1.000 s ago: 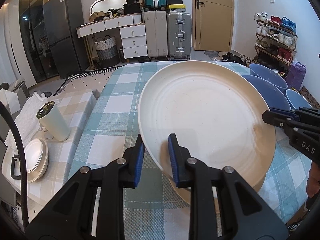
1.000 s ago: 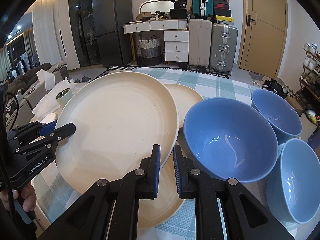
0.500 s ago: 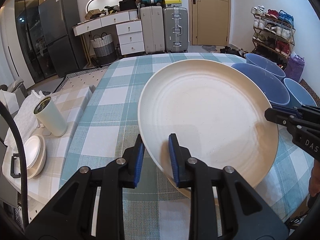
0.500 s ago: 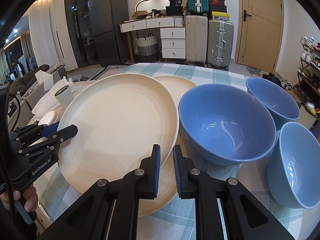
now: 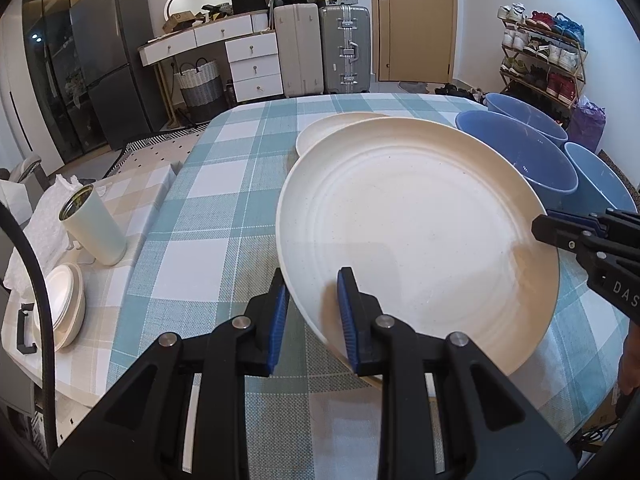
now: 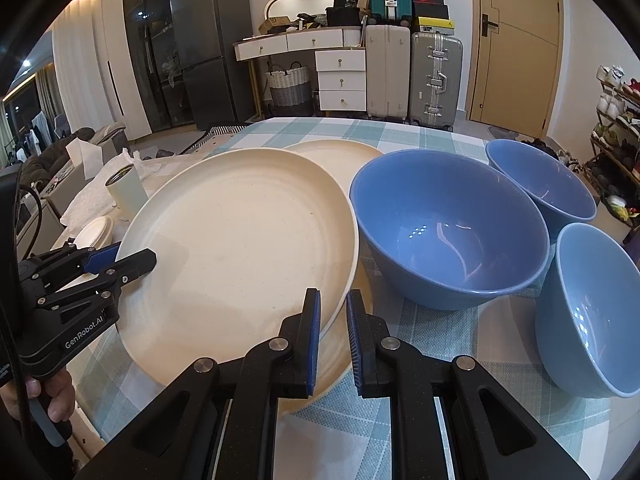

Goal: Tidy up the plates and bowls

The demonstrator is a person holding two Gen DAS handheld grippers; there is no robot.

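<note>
Large plate: cream, faintly speckled, with concentric rings. Second plate beneath it: the same cream. Three bowls: all blue, glossy inside; nearest centre, far one, right one. Desk cloth: teal, pale green and white check. Left tongs and right tongs: black bodies, blue pads. Tumbler at the side: pale green. Side cloth: beige and white check. Door: tan.

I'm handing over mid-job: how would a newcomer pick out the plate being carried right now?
On the checked table, left of three blue bowls, lie cream plates. It's the large cream plate on top, tilted above another. Only it is clamped at both rims, by the left hand-held gripper and right hand-held gripper.
</note>
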